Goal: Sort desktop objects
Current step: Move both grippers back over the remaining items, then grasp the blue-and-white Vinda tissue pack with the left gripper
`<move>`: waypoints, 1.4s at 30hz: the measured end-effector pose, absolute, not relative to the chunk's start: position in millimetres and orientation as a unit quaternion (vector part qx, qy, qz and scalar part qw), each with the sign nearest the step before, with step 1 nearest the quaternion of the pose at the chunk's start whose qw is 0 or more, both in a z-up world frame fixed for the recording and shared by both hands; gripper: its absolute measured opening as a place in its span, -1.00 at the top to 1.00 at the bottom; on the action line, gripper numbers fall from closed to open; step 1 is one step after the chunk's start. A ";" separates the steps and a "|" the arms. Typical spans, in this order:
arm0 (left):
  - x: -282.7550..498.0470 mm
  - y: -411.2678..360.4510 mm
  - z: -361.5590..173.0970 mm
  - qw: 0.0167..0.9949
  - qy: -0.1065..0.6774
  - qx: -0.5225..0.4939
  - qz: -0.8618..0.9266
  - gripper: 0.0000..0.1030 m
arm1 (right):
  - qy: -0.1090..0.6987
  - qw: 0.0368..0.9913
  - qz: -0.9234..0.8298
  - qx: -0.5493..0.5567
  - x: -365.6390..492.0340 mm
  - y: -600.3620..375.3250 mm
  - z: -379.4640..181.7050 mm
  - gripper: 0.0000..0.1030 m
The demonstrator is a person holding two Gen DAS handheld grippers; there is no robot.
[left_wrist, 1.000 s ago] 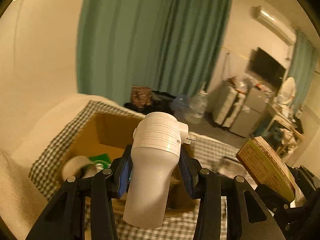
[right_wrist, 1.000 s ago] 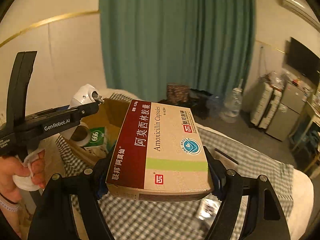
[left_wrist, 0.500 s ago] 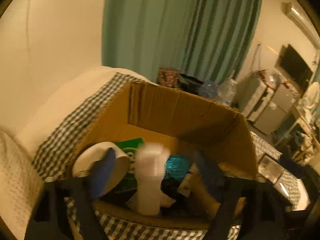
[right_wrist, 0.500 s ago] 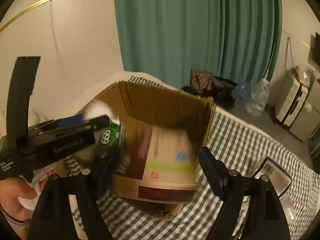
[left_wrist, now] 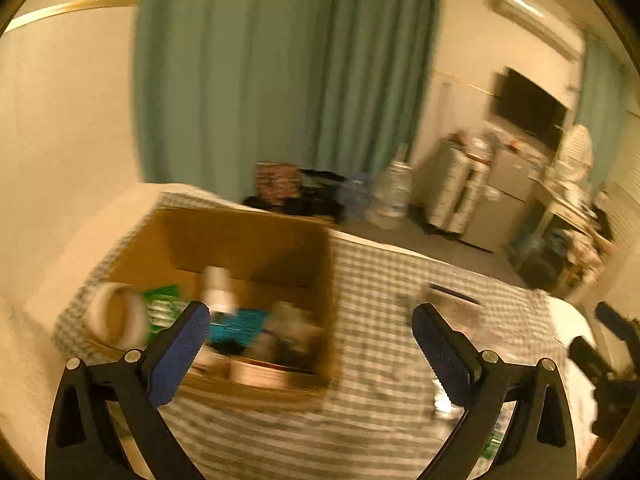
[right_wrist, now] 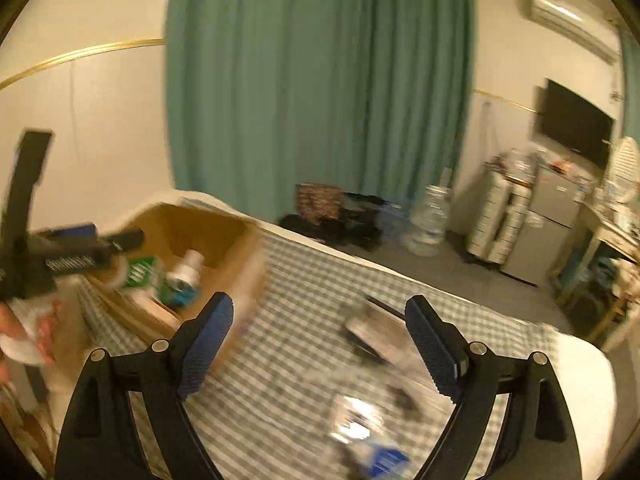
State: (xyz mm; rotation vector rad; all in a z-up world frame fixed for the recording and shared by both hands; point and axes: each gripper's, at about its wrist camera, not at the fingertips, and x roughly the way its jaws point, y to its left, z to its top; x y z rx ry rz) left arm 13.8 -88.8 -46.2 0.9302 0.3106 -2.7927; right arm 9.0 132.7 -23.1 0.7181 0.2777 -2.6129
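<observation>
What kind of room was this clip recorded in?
Most likely a lived-in bedroom or studio flat: green curtains, a wall-mounted TV with an air conditioner above, and a small fridge. The work surface is covered in checked cloth.

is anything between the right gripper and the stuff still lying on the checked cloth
Nothing visible does. The right gripper is empty with its jaws opening, and only bare checked cloth lies between its fingers and the blurred dark packet ahead. The cardboard box sits off to the left, clear of that path.
</observation>
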 end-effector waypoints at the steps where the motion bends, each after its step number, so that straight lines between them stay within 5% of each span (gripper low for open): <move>1: 10.8 -76.7 -45.8 0.084 0.105 0.316 -0.939 -1.00 | 0.097 0.192 -0.941 0.261 15.1 151.8 -24.7 -0.73; 13: -20.8 79.3 -158.0 -0.004 0.127 0.440 -0.889 -1.00 | 0.042 0.115 -0.949 0.290 52.5 287.2 -110.9 -0.76; 20: -30.9 138.3 -218.2 -0.039 0.068 0.499 -0.863 -1.00 | 0.004 0.098 -0.943 0.317 43.0 330.1 -155.9 -0.76; 36: -69.9 130.1 -257.2 -0.027 0.093 0.521 -0.848 -1.00 | -0.016 0.111 -0.935 0.337 12.1 344.0 -190.6 -0.76; 40: -66.5 120.4 -250.9 -0.034 0.111 0.507 -0.854 -0.70 | -0.010 0.110 -0.933 0.341 13.1 340.9 -192.1 -0.76; 42: -64.9 117.1 -247.6 -0.032 0.109 0.503 -0.857 -0.70 | -0.013 0.115 -0.932 0.343 16.0 340.9 -191.9 -0.76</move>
